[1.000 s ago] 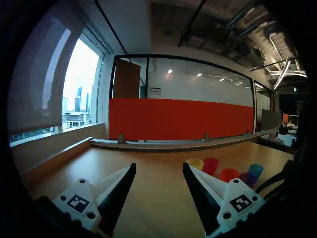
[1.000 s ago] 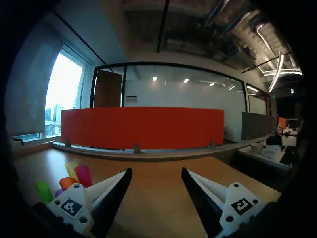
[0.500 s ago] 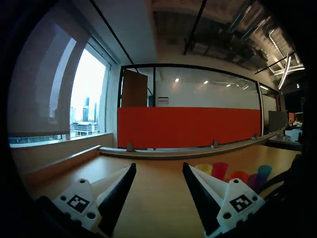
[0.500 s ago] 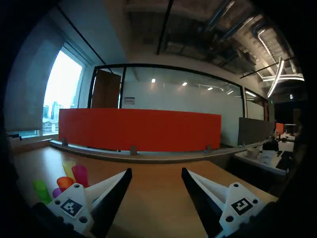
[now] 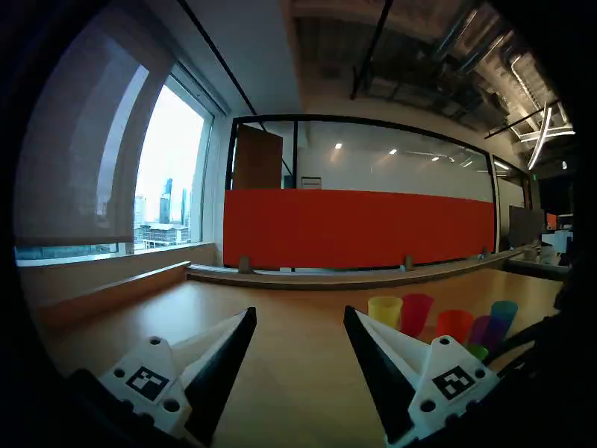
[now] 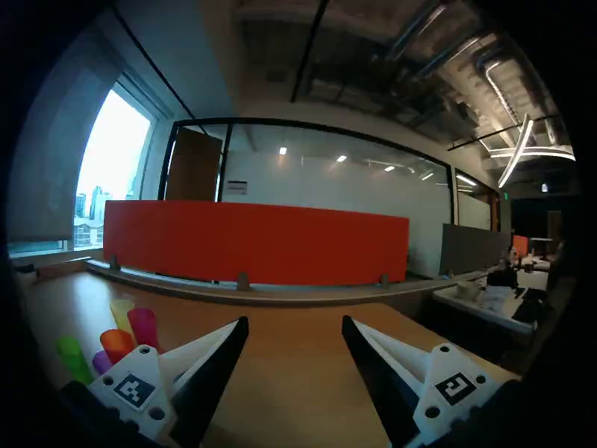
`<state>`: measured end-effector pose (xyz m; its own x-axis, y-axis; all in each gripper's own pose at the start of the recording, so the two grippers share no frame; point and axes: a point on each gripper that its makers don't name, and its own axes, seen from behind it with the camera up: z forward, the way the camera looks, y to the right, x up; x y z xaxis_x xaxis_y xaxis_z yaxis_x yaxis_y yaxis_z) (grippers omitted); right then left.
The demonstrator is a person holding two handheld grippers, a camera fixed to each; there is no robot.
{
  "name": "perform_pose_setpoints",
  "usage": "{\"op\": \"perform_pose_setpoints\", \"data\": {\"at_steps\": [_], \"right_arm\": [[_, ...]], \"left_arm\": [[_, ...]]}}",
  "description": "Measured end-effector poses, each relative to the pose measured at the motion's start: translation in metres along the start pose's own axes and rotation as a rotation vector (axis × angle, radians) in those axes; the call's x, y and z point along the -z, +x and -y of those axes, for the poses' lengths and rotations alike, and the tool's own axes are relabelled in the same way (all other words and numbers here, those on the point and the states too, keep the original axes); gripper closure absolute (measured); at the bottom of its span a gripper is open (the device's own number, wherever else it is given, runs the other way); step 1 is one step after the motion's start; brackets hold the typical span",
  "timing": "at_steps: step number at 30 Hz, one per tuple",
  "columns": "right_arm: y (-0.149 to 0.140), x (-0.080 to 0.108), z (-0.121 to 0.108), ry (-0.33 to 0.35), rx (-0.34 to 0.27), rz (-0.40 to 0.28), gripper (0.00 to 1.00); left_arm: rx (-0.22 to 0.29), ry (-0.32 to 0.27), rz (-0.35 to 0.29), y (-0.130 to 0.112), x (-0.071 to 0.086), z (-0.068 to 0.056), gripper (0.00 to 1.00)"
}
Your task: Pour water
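Fingers spread apart on left gripper (image 5: 298, 310) and right gripper (image 6: 293, 319), grasping nothing. Cluster of coloured cups (image 5: 440, 325) upright, mouths up, on wooden surface (image 5: 298, 373), between both grippers: ahead and right of left fingers, ahead and left of right fingers. Hard to judge which hand nearer. Farther back, red partition (image 5: 358, 228).

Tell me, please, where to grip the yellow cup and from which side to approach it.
Probably grip the yellow cup across its side wall, just below the rim, bringing the open left gripper in level from its left in the left gripper view. It stands upright and narrows downward, and the pink cup crowds its right side.
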<state>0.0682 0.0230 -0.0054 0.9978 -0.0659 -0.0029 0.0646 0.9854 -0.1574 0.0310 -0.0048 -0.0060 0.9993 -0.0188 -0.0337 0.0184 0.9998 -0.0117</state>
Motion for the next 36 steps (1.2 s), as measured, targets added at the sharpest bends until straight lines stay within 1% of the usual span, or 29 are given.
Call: {"op": "perform_pose_setpoints", "data": {"at_steps": [5, 14, 23, 36], "right_arm": [[-0.002, 0.001, -0.002, -0.007, 0.011, 0.007, 0.03], [-0.005, 0.001, -0.002, -0.006, 0.004, 0.014, 0.03], [0.001, 0.001, -0.008, -0.023, 0.023, 0.007, 0.03], [0.006, 0.002, -0.006, -0.015, 0.028, 0.001, 0.03]], "left_arm": [[-0.004, 0.004, 0.010, -0.007, 0.000, -0.001, 0.13], [-0.009, 0.005, 0.023, -0.019, -0.001, -0.004, 0.13], [-0.020, 0.001, 0.032, -0.024, -0.002, -0.006, 0.13], [-0.025, -0.001, 0.040, -0.027, -0.002, -0.007, 0.13]]}}
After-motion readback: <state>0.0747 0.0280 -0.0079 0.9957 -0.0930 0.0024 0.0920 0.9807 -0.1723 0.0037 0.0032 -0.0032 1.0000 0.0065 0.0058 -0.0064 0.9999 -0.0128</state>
